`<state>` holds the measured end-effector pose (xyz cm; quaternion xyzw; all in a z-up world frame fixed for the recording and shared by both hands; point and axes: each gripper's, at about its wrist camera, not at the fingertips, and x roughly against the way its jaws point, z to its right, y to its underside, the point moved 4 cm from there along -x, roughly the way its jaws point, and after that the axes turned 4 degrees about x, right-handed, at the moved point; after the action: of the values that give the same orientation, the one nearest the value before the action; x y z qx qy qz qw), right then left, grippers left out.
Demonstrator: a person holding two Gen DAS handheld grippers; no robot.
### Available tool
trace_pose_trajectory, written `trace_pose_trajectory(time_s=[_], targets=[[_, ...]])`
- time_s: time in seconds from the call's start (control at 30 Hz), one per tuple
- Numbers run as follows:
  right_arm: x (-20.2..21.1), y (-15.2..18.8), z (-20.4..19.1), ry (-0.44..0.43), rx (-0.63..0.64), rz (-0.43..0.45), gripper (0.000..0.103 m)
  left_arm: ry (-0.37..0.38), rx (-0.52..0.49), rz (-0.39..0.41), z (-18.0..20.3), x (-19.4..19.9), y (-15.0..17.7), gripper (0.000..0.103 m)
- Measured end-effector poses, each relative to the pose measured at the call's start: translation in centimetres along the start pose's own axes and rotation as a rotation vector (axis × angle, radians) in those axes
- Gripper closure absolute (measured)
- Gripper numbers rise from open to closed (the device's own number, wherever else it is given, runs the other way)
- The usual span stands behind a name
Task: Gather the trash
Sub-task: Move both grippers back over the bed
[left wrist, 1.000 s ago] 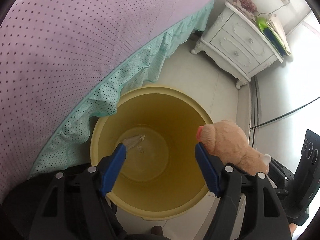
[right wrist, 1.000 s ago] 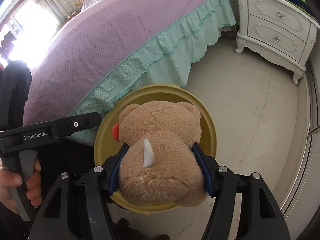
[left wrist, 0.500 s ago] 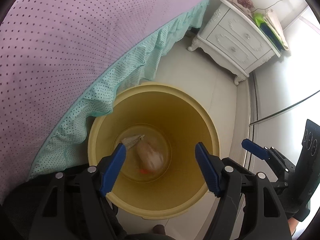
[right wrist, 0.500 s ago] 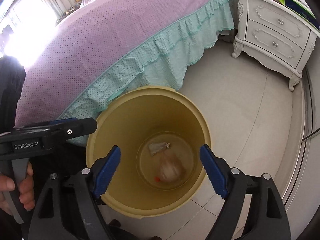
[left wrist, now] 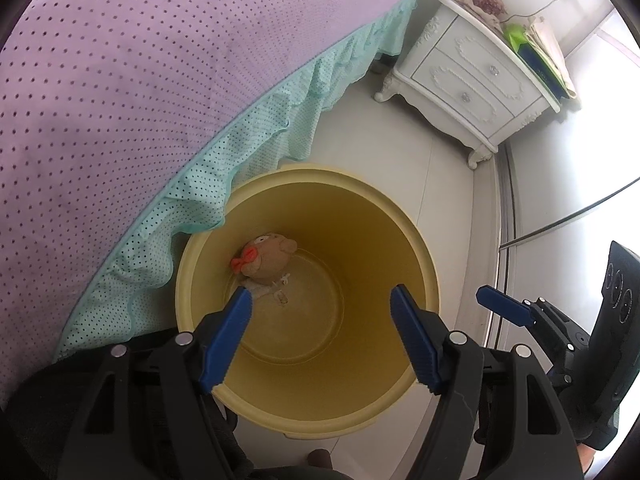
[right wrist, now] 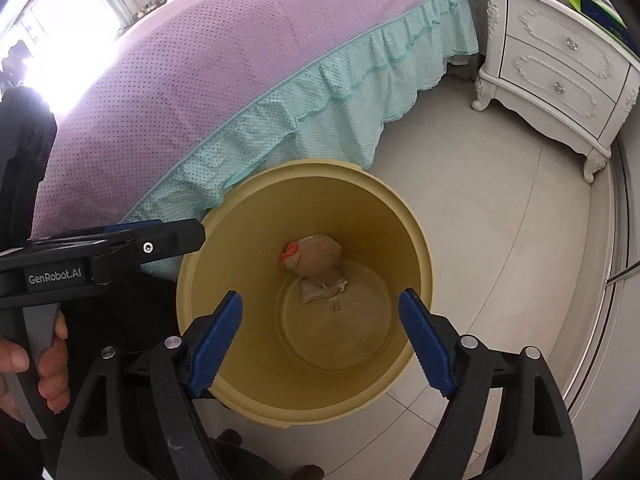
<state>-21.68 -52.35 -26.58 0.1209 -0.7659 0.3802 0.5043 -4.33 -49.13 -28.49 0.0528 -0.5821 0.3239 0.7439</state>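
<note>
Plush toy (right wrist: 316, 256) lies at the far-left bottom of yellow bin (right wrist: 416, 224); right hand-held gripper (right wrist: 320, 336), jaws just opened, and left hand-held gripper (left wrist: 320, 324) hang wide, empty—lift straight clear of the rim.

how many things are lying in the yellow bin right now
2. A tan plush toy with a red bow leans against the far inner wall of the round yellow plastic bin; a small crumpled pale wrapper lies on the bottom just beneath it. Anything under the toy stays hidden.
</note>
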Motion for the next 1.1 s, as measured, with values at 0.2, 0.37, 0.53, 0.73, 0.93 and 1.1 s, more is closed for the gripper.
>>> trace_pose_trajectory(time_s=[0.2, 0.37, 0.53, 0.73, 0.93, 1.1], targets=[[0.5, 0.0, 0.2, 0.021, -0.002, 0.001, 0.025, 0.006, 0.000, 0.020, 0.0, 0.4, 0.1, 0.032], [2.5, -1.1, -0.7, 0.041, 0.038, 0.066, 0.025, 0.018, -0.015, 0.118, 0.3, 3.1, 0.0, 0.032], [5.0, -3.5, -4.5, 0.008, 0.138, 0.158, 0.022, -0.046, -0.014, 0.310, -1.5, 10.8, 0.3, 0.025], [8.7, -7.1, -12.5, -0.123, 0.290, 0.341, 0.010, -0.189, 0.138, 0.593, -8.0, 22.9, 2.6, 0.004], [11.3, -8.7, -23.5, -0.297, 0.480, 0.471, 0.008, -0.393, 0.287, 0.713, -14.6, 30.7, 7.1, 0.004], [11.1, -9.8, -32.2, -0.366, 0.624, 0.499, 0.008, -0.510, 0.429, 0.772, -19.7, 35.6, 10.9, 0.004]])
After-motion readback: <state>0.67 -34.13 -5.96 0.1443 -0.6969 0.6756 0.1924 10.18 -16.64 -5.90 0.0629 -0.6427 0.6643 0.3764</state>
